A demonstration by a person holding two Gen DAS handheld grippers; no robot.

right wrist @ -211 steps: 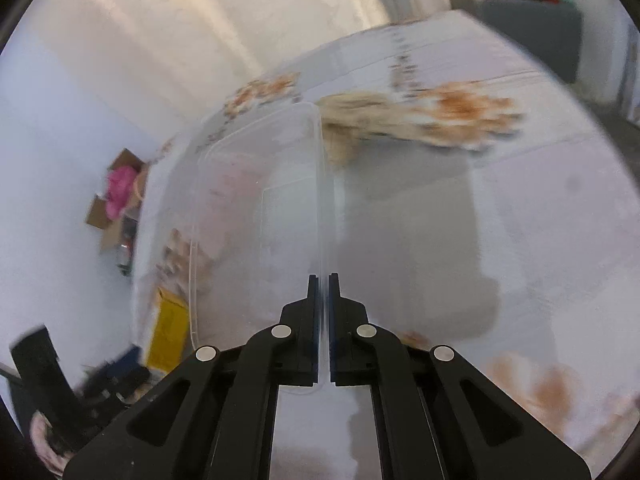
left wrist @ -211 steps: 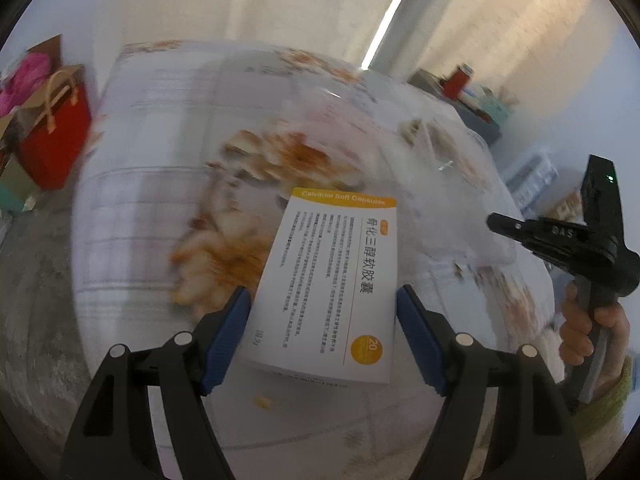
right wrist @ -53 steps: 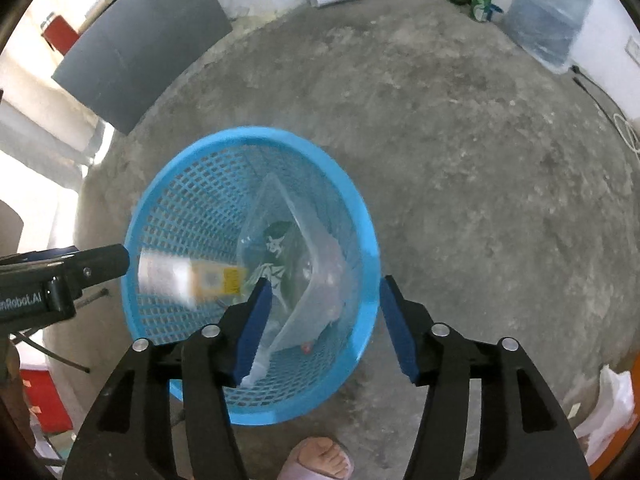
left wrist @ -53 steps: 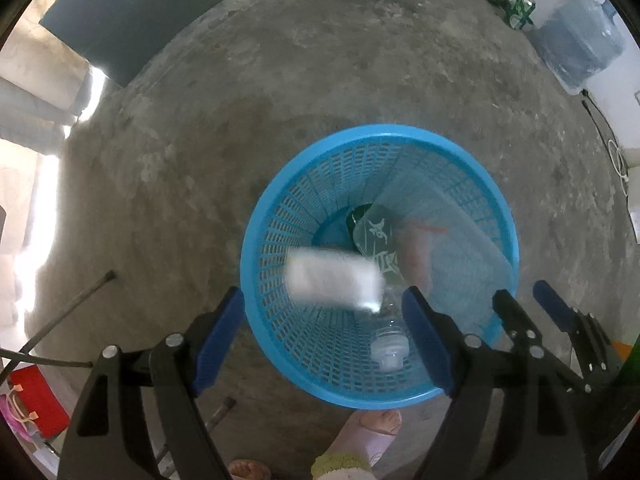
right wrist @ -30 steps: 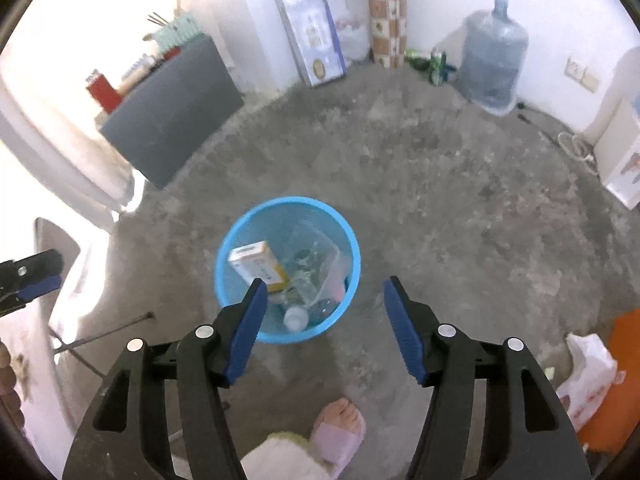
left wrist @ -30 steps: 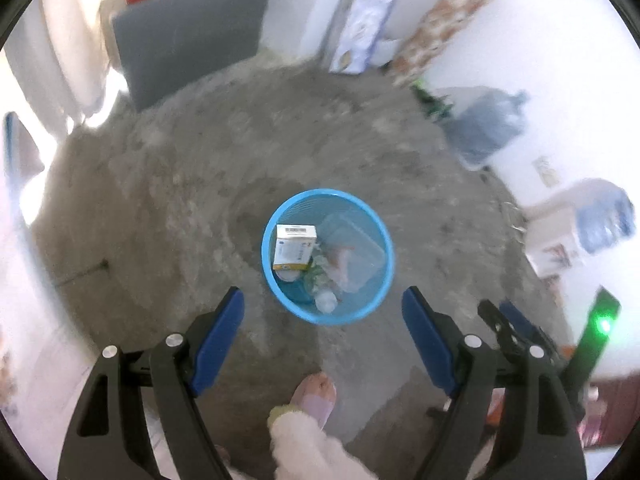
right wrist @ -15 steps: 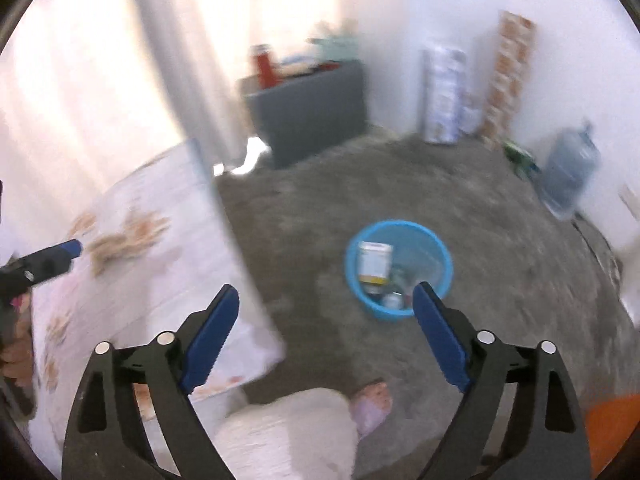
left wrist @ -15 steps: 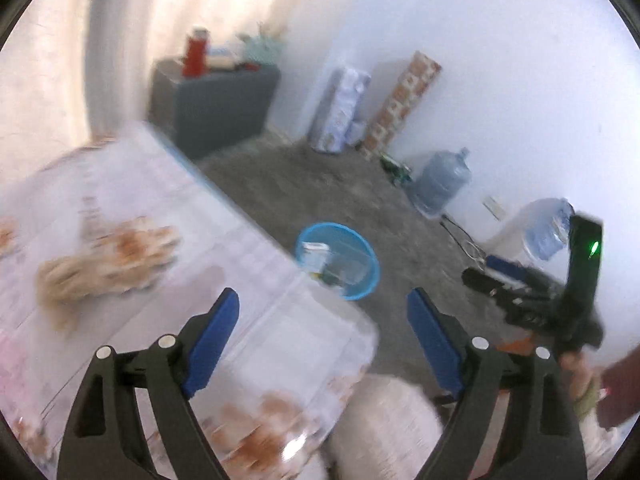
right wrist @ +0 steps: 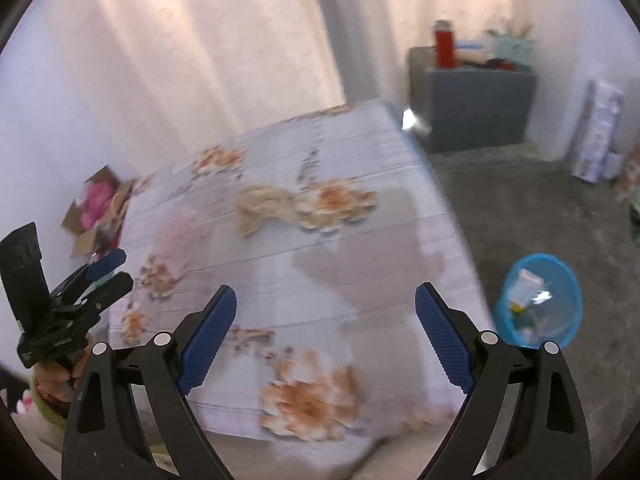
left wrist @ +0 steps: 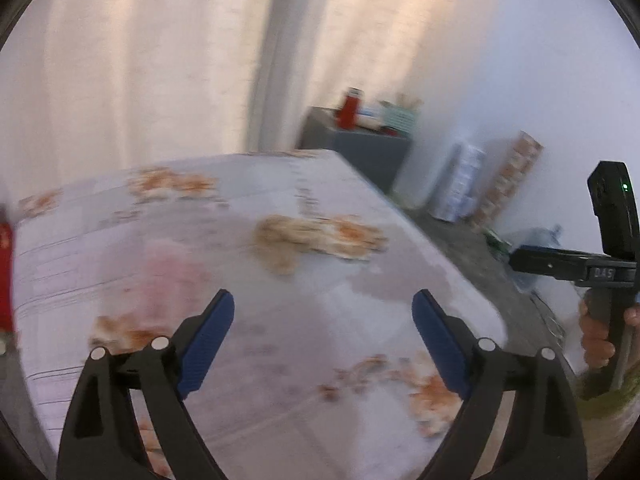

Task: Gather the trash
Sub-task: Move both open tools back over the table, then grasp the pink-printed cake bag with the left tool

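Both frames motion-blurred, detail soft. Left gripper jaws spread wide, have just been opening, nothing between them, only the floral tablecloth below. Right gripper also spread wide and empty, over the same table. Blue basket on the grey floor right of the table, well apart from both grippers; holds a white-and-yellow box and clear plastic, contents smeared, hard to separate. In the left wrist view the basket is not visible; the right gripper shows only partly at the right edge, a hand on its handle. Grey cabinet with a red bottle by the curtain; cardboard box with something pink, blurred
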